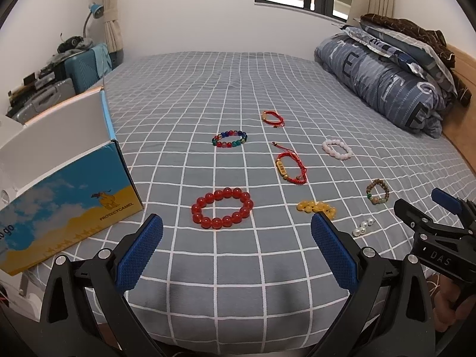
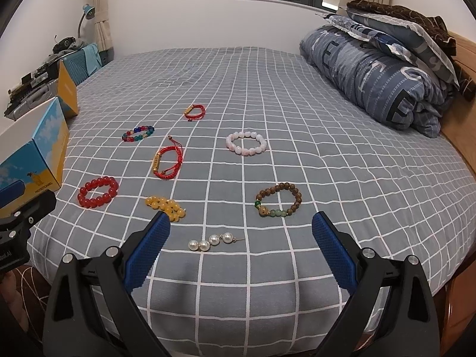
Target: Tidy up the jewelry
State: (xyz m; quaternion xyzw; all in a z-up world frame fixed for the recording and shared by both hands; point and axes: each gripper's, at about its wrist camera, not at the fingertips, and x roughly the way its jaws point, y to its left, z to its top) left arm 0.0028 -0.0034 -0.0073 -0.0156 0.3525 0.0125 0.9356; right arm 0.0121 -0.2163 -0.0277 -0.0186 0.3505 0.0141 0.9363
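Several bracelets lie spread on a grey checked bed (image 1: 208, 267). A red bead bracelet (image 1: 222, 208) sits just ahead of my open left gripper (image 1: 236, 223), which holds nothing. Further off are a multicoloured bead bracelet (image 1: 229, 139), two red cord bracelets (image 1: 291, 168) (image 1: 272, 118), a pink bead bracelet (image 1: 337, 148), a yellow bead bracelet (image 1: 316, 207), a brown wooden bracelet (image 2: 278, 203) and pearl earrings (image 2: 211, 241). My right gripper (image 2: 241, 223) is open over the bed's near edge, with the pearls between its fingers' line and nothing held.
An open blue and yellow cardboard box (image 1: 68, 190) stands at the left edge of the bed. A folded grey-blue quilt with pillows (image 1: 386, 83) fills the far right. Suitcases and clutter (image 1: 53, 83) stand beyond the left side. A wooden bed frame (image 2: 464, 136) runs along the right.
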